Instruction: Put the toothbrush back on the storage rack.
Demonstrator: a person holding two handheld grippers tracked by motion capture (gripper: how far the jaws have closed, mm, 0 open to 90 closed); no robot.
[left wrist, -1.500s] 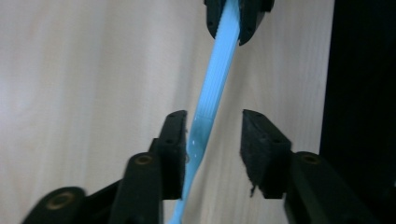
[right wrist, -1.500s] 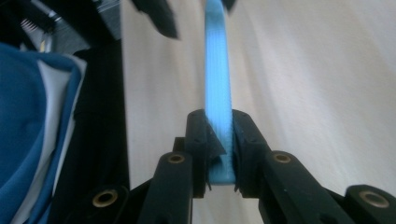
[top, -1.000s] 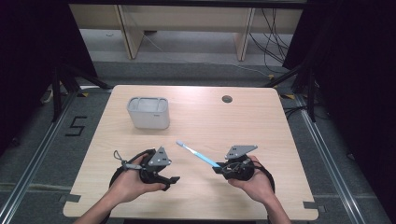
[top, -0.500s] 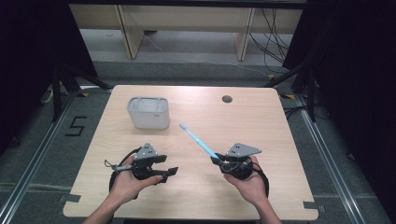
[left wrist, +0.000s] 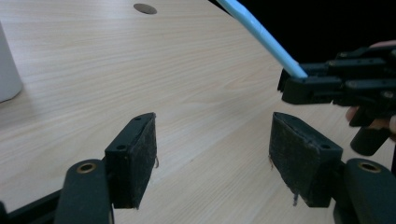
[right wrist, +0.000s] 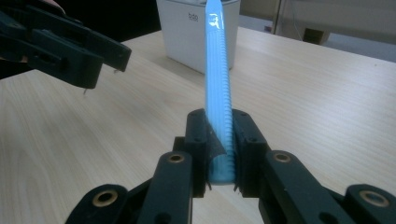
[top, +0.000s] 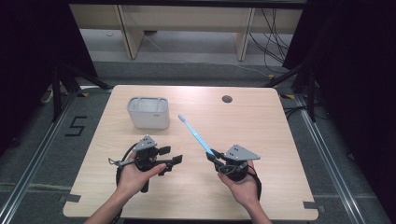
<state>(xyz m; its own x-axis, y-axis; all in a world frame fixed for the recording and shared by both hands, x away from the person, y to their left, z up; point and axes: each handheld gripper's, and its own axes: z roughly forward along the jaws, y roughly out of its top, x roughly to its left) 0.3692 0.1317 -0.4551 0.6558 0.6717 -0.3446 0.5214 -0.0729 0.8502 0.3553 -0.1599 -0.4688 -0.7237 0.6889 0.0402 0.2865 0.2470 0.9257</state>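
The blue toothbrush [top: 196,135] is pinched at its handle end by the right gripper [top: 214,156], raised off the worktop [top: 261,126] and slanting up toward the white holder [top: 148,112], head just short of it. This looks like the carry step. The left gripper [top: 170,156], jaws spread and empty, waits nearer the person than the holder. Next comes lifting the toothbrush over the holder's rim and tipping it in.

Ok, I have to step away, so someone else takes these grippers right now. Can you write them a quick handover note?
Right gripper: shut on the blue toothbrush at its handle end, brush lifted off the table, head aimed toward the white holder.
Left gripper: open, empty, hovering beside it.
Done: toothbrush picked up.
Left: probably carrying it to the holder and dropping it in.
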